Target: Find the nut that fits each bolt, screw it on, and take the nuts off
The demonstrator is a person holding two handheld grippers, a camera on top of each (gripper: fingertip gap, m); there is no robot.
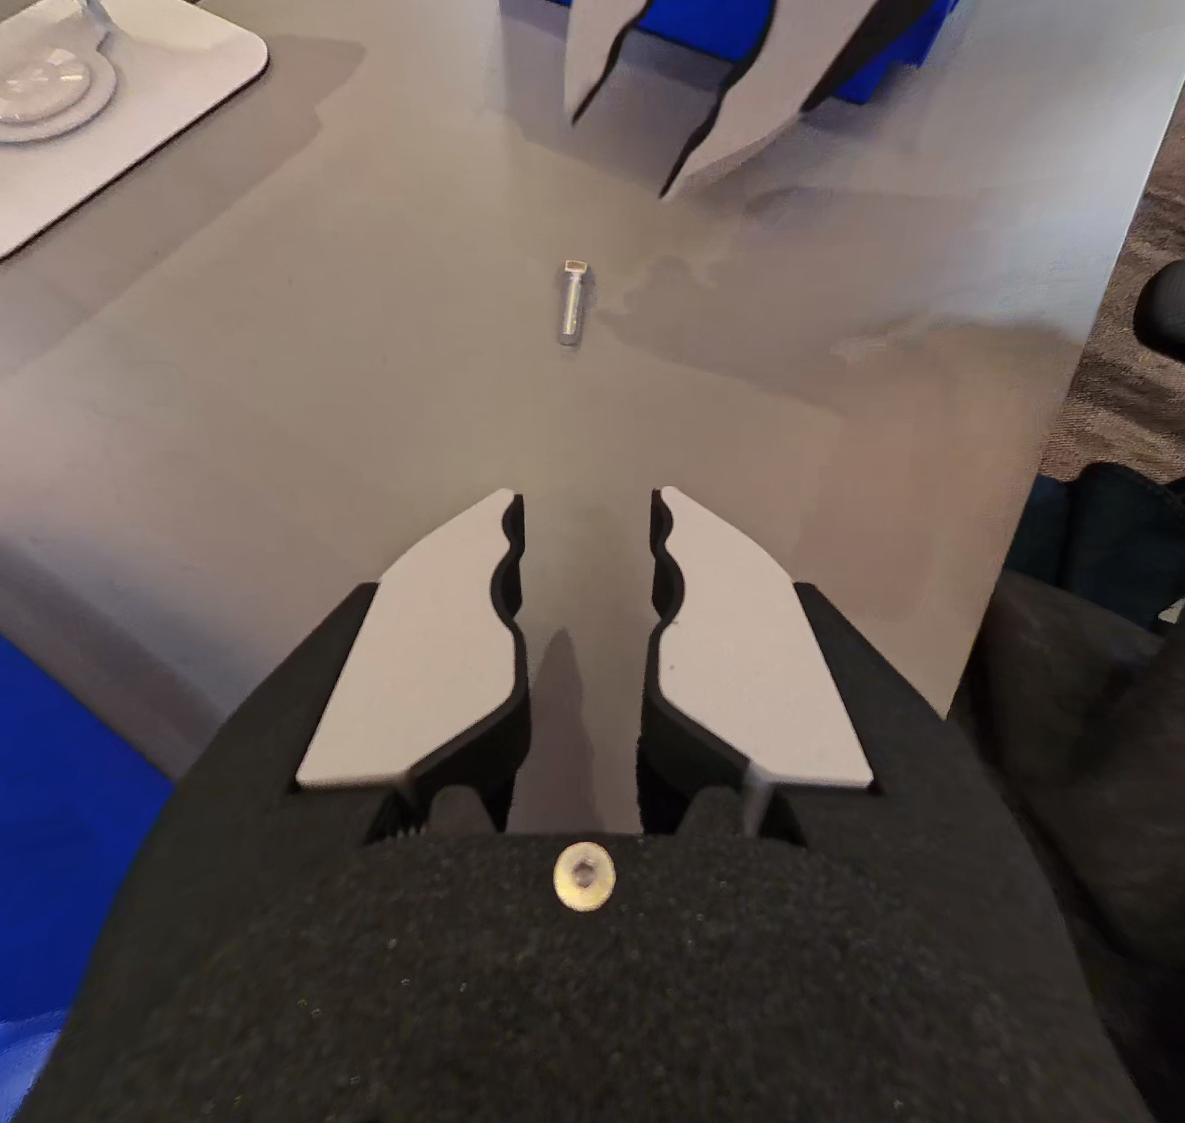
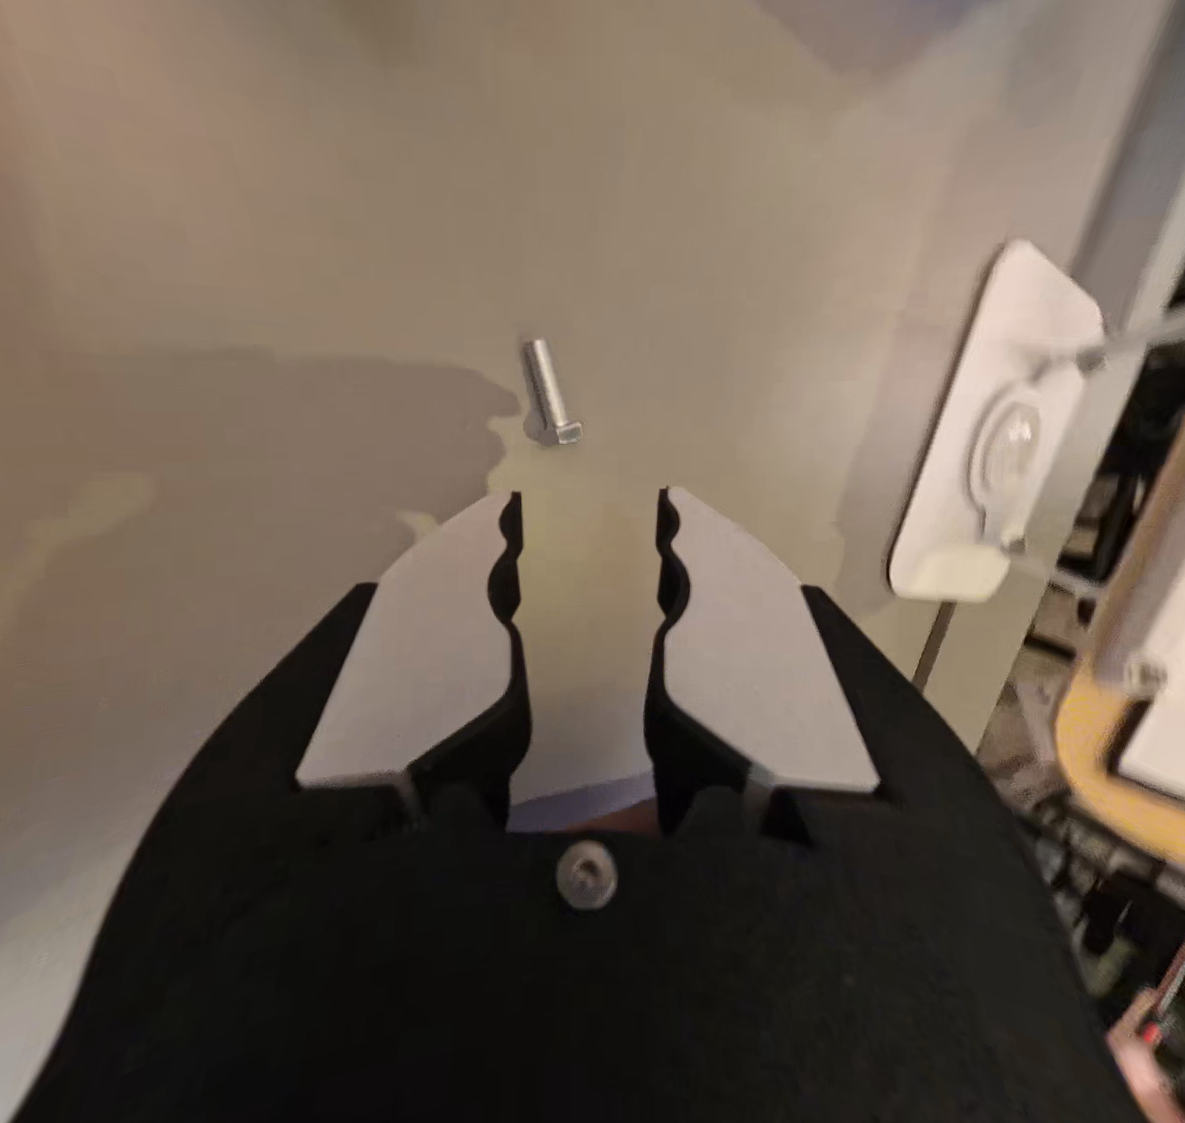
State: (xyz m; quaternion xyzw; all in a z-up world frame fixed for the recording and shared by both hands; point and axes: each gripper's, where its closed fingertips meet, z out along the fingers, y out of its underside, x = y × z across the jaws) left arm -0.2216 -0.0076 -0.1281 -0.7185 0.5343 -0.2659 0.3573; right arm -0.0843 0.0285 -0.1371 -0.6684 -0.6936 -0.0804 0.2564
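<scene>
Though blurred, lone bolt (image 2: 550,392)

Grey worktop (image 1: 320,419). White stand base (image 1: 128,98) far left of the left hand-held gripper (image 1: 587,502); blue bin (image 1: 705,21) ahead.

I am looking along the right gripper (image 2: 588,499), whose jaws are standing apart with nothing between them. A bolt (image 2: 549,393) is lying on the table (image 2: 320,195) just ahead of the tips, slightly toward the left jaw, its head pointing back at them and its shank pointing away. A white stand (image 2: 987,425) is sitting well off to the right of the right jaw. Its edges are blurring.
</scene>
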